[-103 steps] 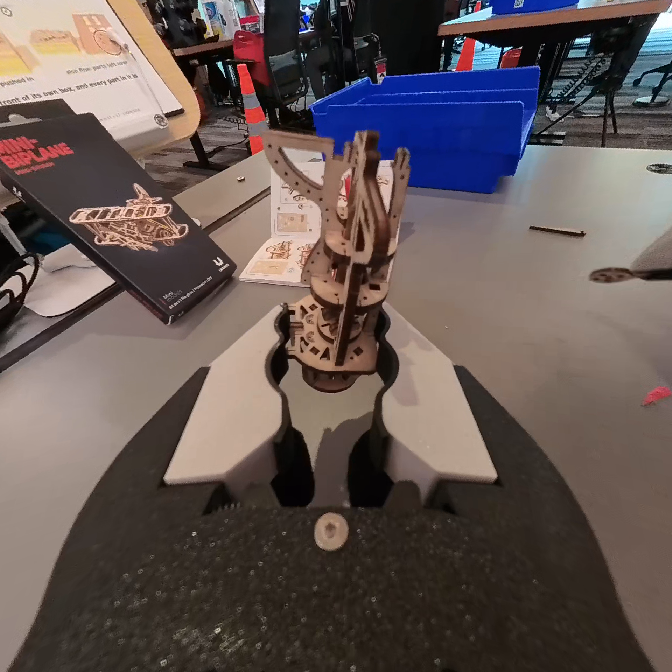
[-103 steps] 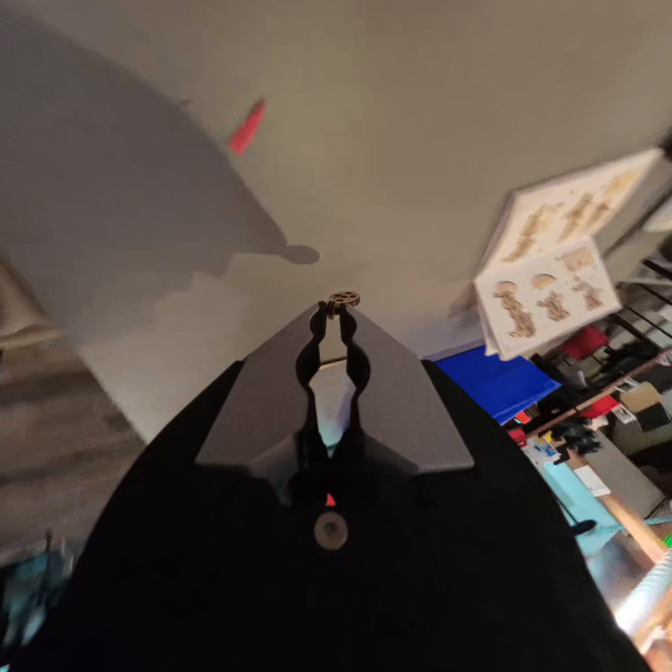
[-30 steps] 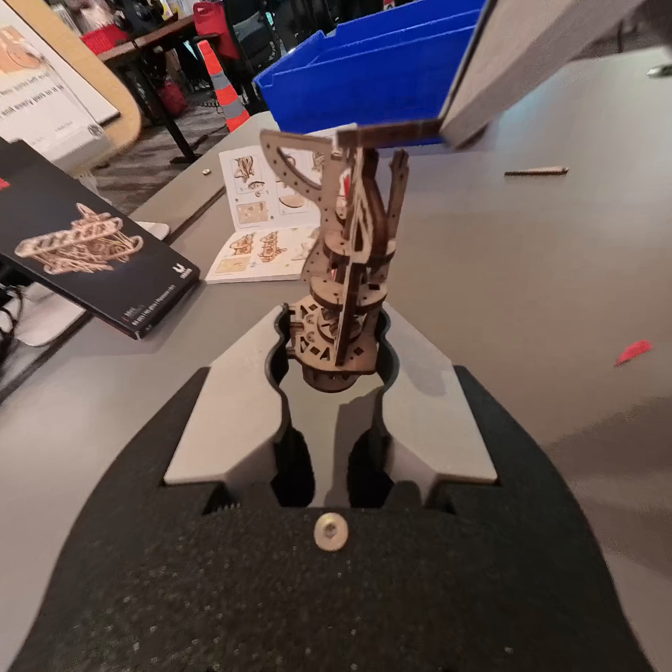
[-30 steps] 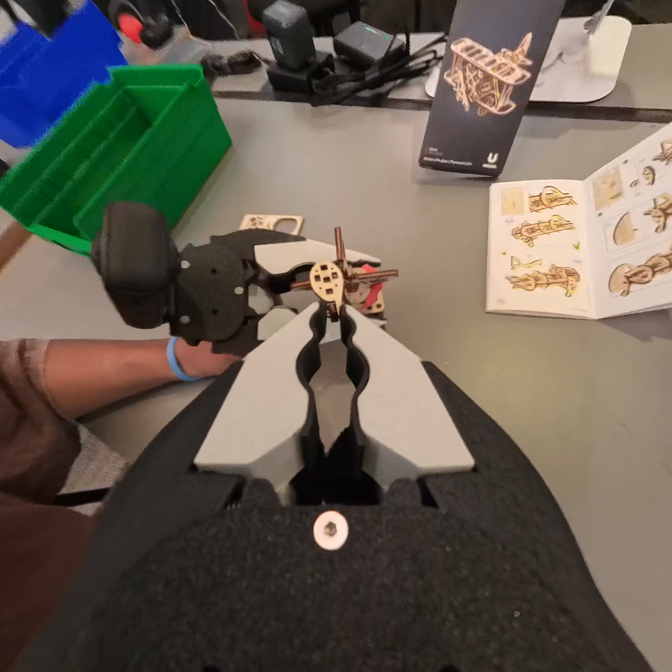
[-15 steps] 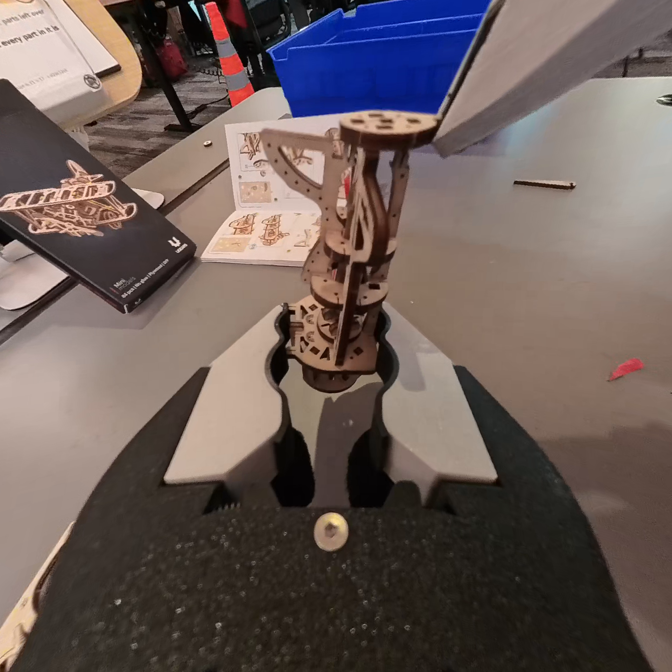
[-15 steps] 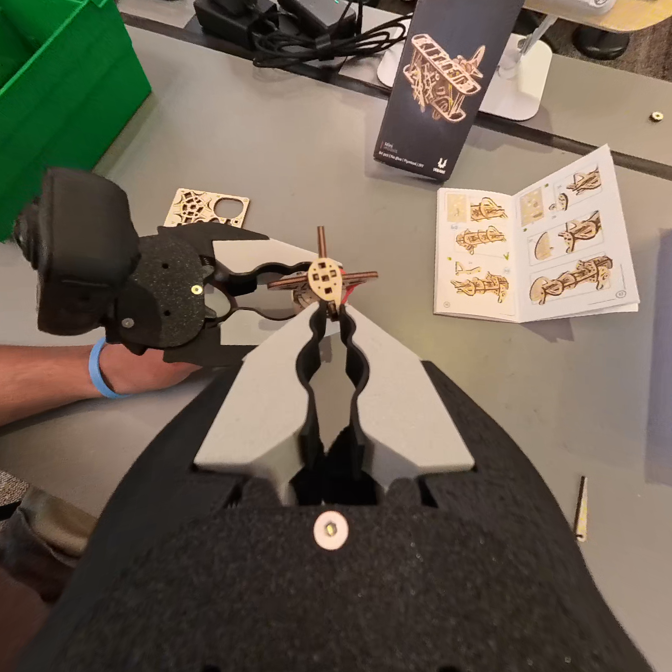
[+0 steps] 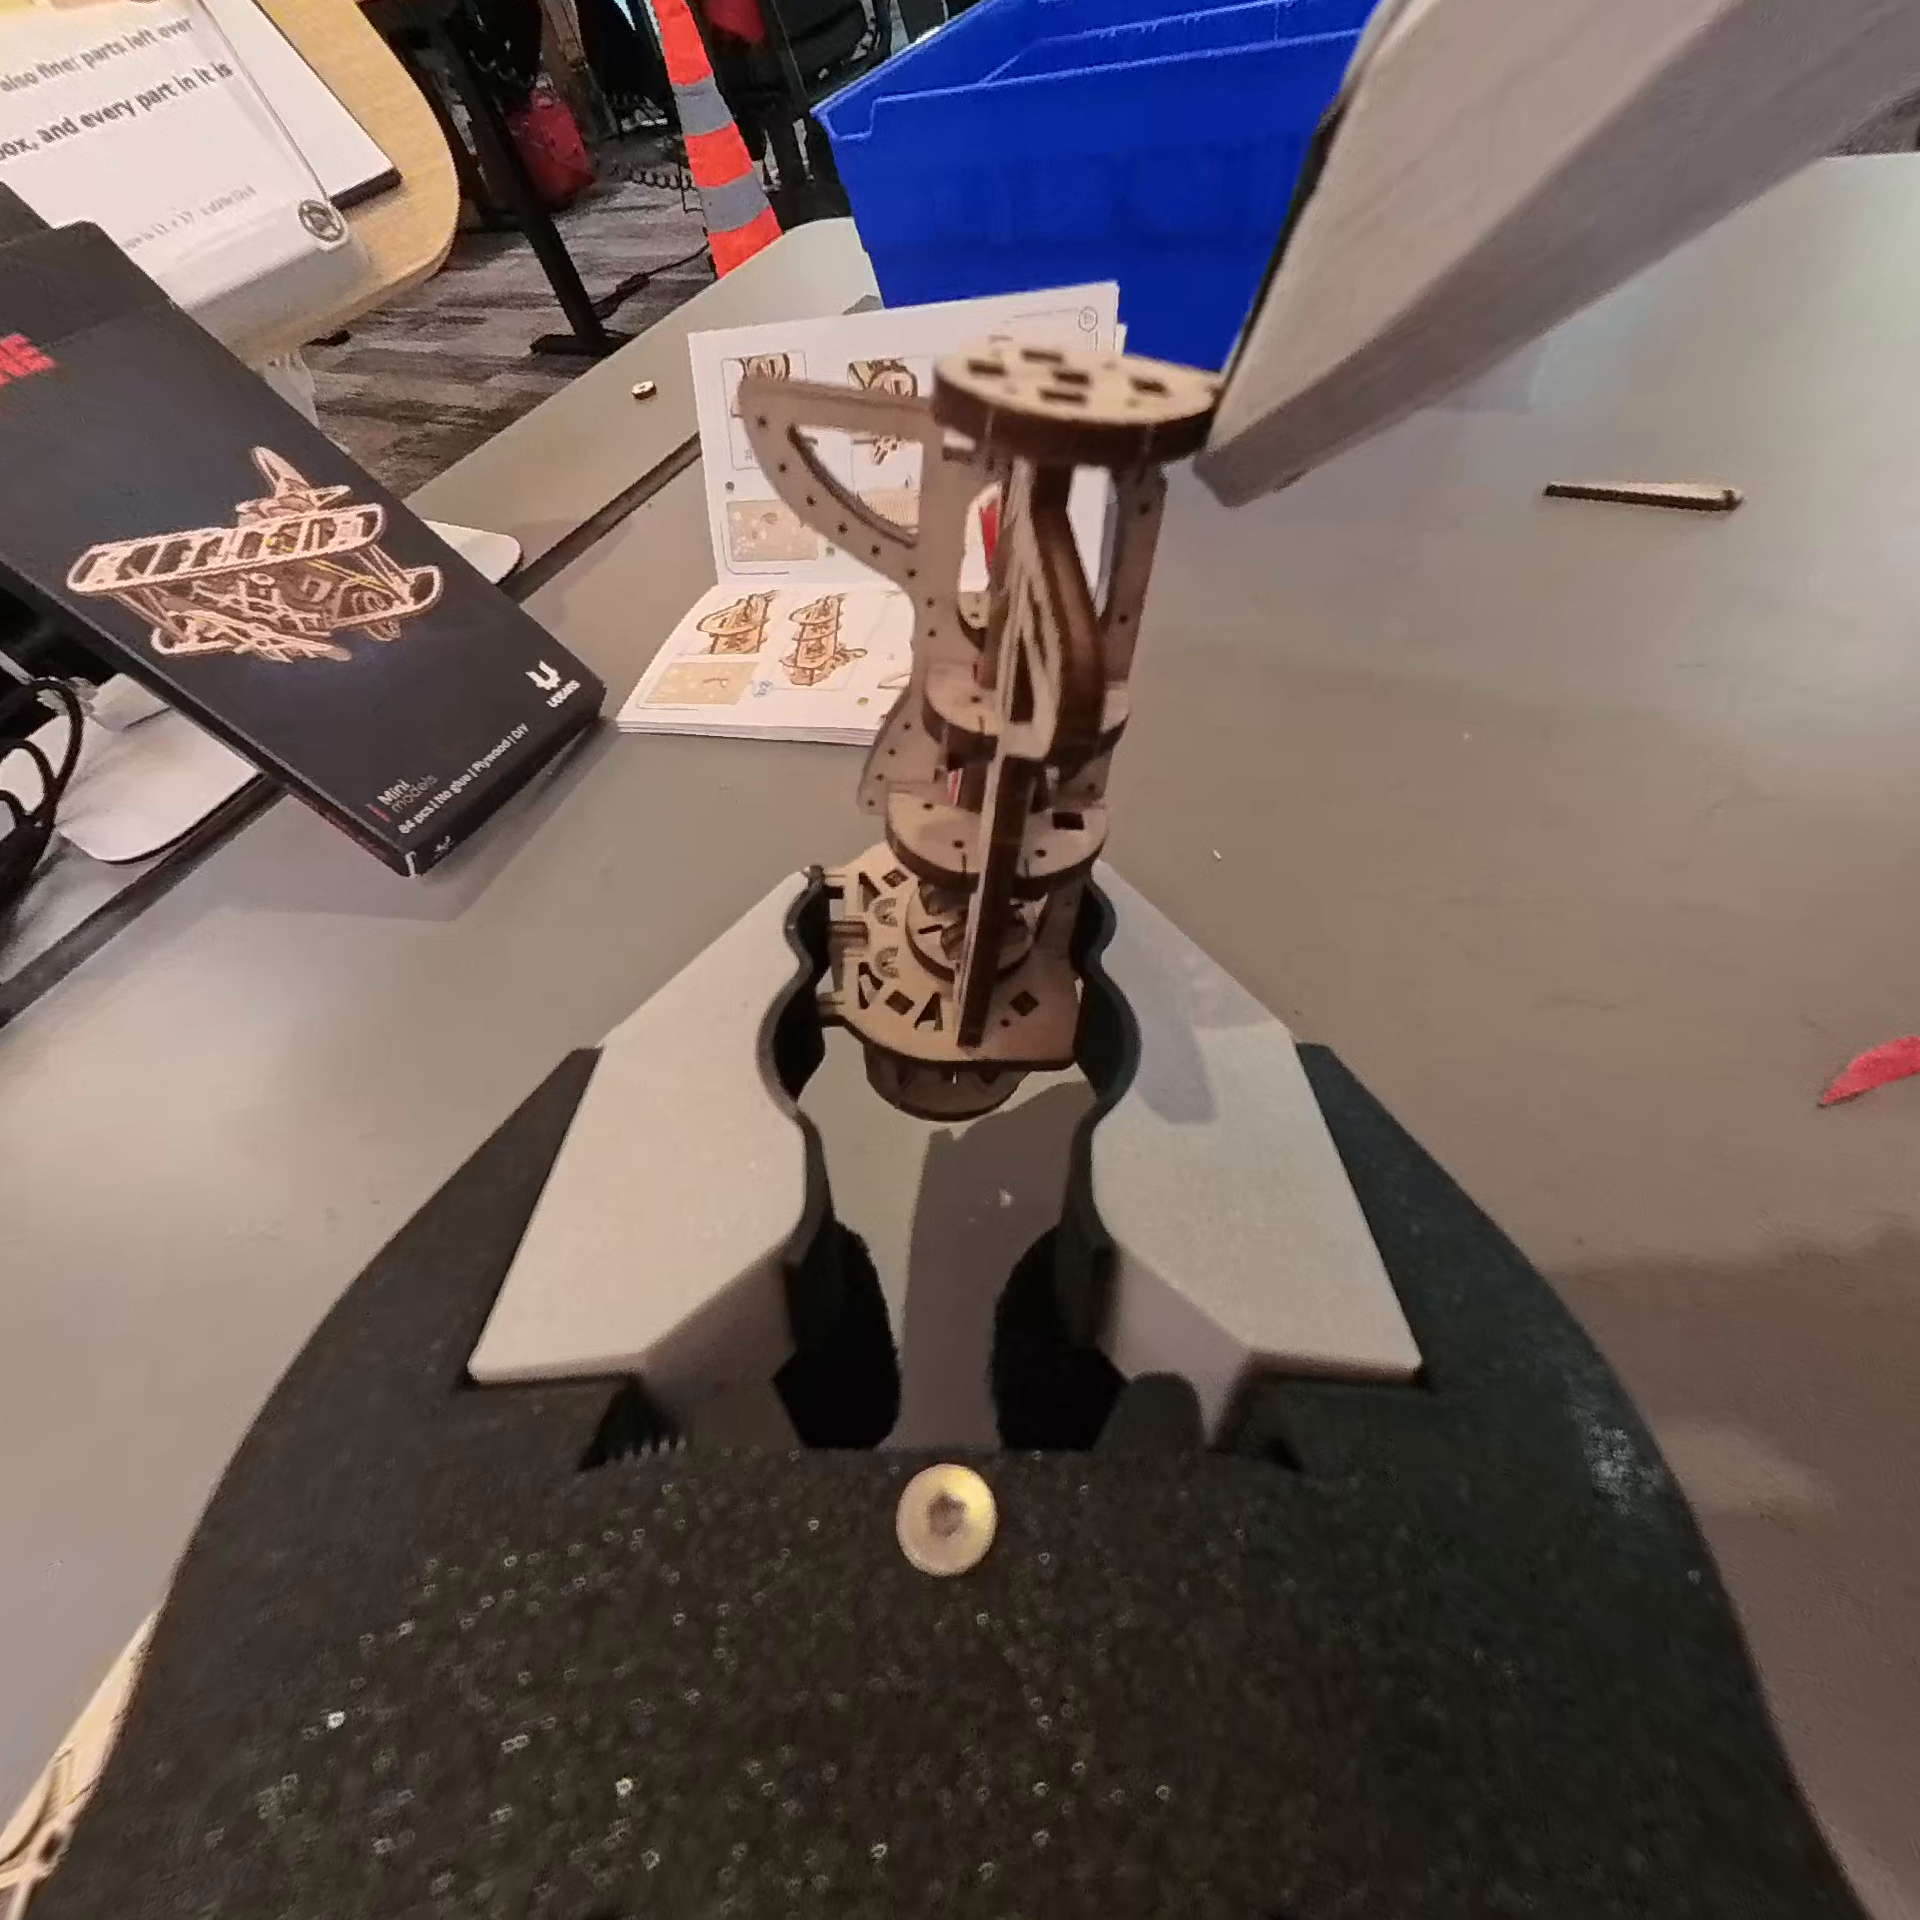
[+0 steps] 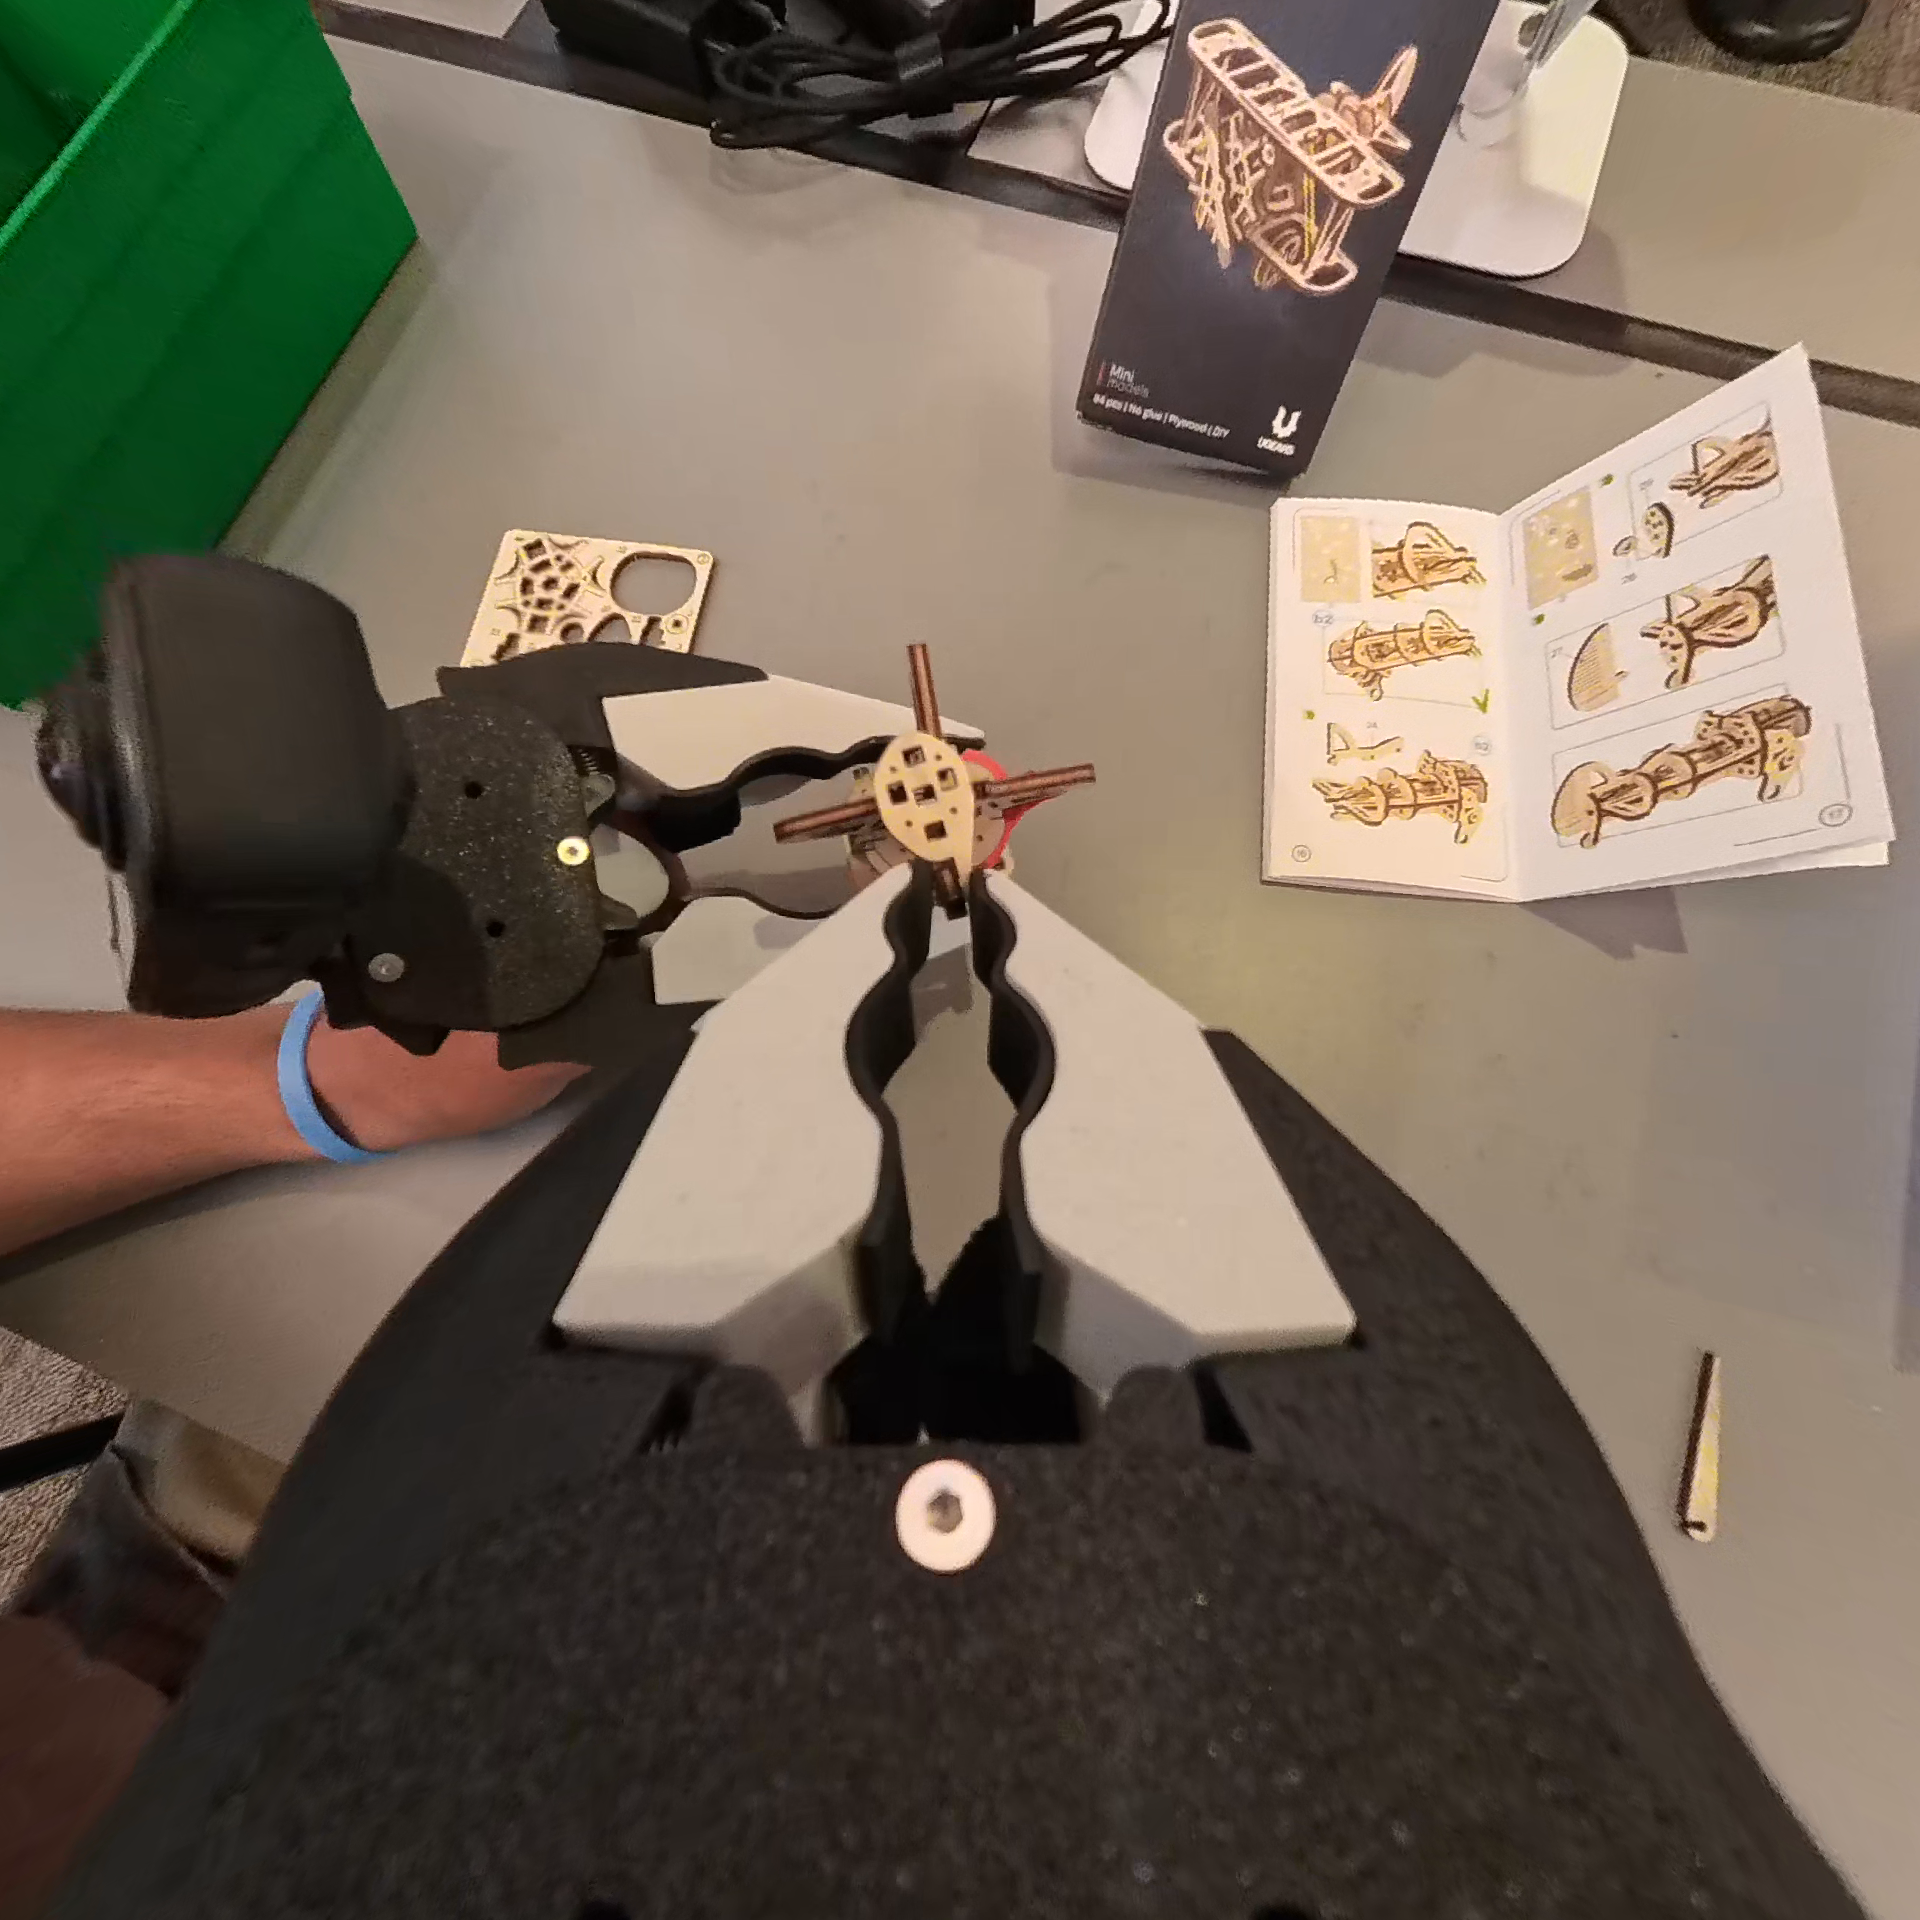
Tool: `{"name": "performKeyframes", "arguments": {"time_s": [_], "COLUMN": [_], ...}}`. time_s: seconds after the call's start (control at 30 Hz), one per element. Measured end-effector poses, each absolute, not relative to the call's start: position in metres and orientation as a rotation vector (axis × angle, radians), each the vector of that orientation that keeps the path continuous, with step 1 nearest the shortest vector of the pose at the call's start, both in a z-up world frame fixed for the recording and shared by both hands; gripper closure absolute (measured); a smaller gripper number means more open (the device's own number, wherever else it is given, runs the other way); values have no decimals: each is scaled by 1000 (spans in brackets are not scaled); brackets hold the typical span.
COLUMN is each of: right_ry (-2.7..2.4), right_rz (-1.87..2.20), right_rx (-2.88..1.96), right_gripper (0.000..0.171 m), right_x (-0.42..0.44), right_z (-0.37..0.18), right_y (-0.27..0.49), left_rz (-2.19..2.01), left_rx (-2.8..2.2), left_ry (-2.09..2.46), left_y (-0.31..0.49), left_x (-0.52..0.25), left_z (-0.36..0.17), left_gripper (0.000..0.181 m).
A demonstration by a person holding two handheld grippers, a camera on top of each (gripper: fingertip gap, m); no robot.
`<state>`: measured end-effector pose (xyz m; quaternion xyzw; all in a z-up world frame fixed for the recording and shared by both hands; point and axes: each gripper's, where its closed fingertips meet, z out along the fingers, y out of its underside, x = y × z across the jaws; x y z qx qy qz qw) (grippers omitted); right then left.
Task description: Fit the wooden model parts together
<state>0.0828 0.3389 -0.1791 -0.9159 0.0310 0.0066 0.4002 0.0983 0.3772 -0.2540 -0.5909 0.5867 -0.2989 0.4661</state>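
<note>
My left gripper [image 7: 951, 904] is shut on the base of a wooden model fuselage [image 7: 997, 727] and holds it upright above the grey table [image 7: 1507, 831]. A small slotted wooden disc [image 7: 1075, 405] sits across the fuselage's top end. My right gripper [image 8: 942, 881] is shut on the edge of that disc [image 8: 928, 800] and holds it against the cross-shaped ends of the model [image 8: 1039, 779]. One right finger [image 7: 1455, 260] comes in from the upper right of the left wrist view. The left gripper [image 8: 862, 821] shows in the right wrist view, held by a hand with a blue wristband [image 8: 312, 1081].
A black model box [image 8: 1247, 229] and an open instruction booklet [image 8: 1558, 675] are on the table. There is a punched wooden sheet [image 8: 587, 603], a loose wooden stick [image 8: 1699, 1444], a red scrap [image 7: 1870, 1070], a green bin [image 8: 156, 260], a blue bin [image 7: 1091, 156] and cables [image 8: 883, 62]. Tip to tip, the grippers are about 9 cm apart. My left tips are roughly 15 cm from the red scrap [image 7: 1870, 1070].
My right gripper has carried the disc from off to the side over to the model's top end. In the last half second the disc has settled onto the ends. The left gripper keeps its hold.
</note>
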Motion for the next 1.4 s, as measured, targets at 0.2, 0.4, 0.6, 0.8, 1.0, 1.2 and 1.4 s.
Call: {"name": "performKeyframes", "arguments": {"time_s": [0.2, 0.4, 0.6, 0.8, 1.0, 1.2, 1.4], "right_ry": [85, 76, 88, 105, 132, 115, 95], "right_rz": [22, -8, 23, 53, 85, 93, 405], "right_rx": [-2338, -2346, -2348, -2389, -2498, -2561, -2591], "right_gripper": [165, 165, 165, 165, 165, 165, 165], "right_x": [82, 84, 84, 84, 86, 84, 64], "right_z": [-180, -182, -183, -184, -188, -189, -181], "right_y": [339, 339, 339, 337, 331, 329, 319], "left_rz": [-736, -739, -746, -712, -656, -670, -681], "left_rx": [-1457, -1456, -1456, -1438, -1400, -1398, -1295], "left_ry": [1440, 1447, 1448, 1449, 1460, 1468, 1540], "left_y": [378, 377, 377, 378, 377, 375, 368], "left_x": [98, 99, 99, 99, 99, 99, 100], "left_z": [-255, -256, -256, -255, -254, -254, -252], "left_gripper": [137, 137, 138, 138, 137, 137, 138]}}
